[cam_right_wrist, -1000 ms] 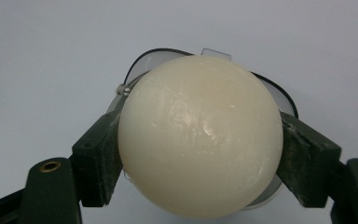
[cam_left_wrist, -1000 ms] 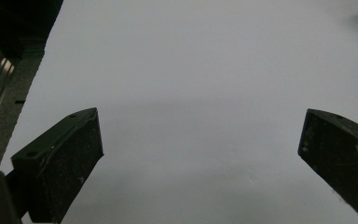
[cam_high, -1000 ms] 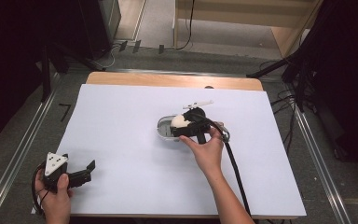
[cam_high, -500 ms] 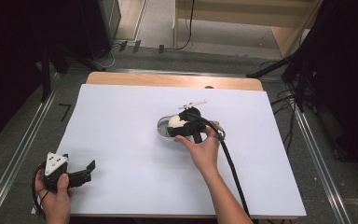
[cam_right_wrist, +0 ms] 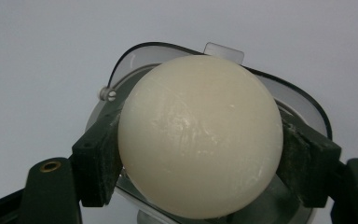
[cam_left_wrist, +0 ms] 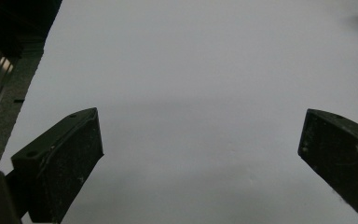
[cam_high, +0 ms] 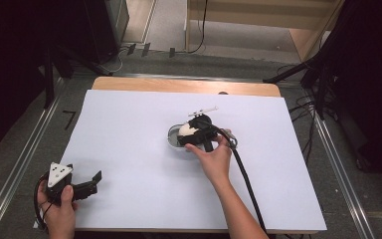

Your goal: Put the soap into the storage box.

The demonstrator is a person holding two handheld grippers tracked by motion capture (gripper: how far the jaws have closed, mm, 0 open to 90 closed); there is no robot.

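Fingers of the right gripper [cam_right_wrist: 200,154] are clenched on a cream ball [cam_right_wrist: 199,135], one black pad on each side of it. In the right gripper view the ball sits between the two pads, touching both, and under it there is a round shiny dish [cam_right_wrist: 303,98] with a clear rim and a small clear tab at its far side. I cannot tell if the ball touches the dish or hangs just above it.

In the high view the ball [cam_high: 188,129] and the dish [cam_high: 173,137] are near the middle of the bench [cam_high: 129,139], a little toward the far edge. The bench is covered with a white sheet. The right gripper [cam_high: 195,135] reaches over the dish, with the person's right hand [cam_high: 214,159] behind it and a black cable running back toward the near edge. A thin pale piece [cam_high: 203,109] lies on the sheet just beyond the dish, toward the far edge.

The left gripper [cam_high: 87,185] rests near the near left corner of the bench, well apart from the dish, held in the left hand [cam_high: 59,209]. Its fingers [cam_left_wrist: 60,163] are released, spread wide over the bare white sheet, and nothing is between them.
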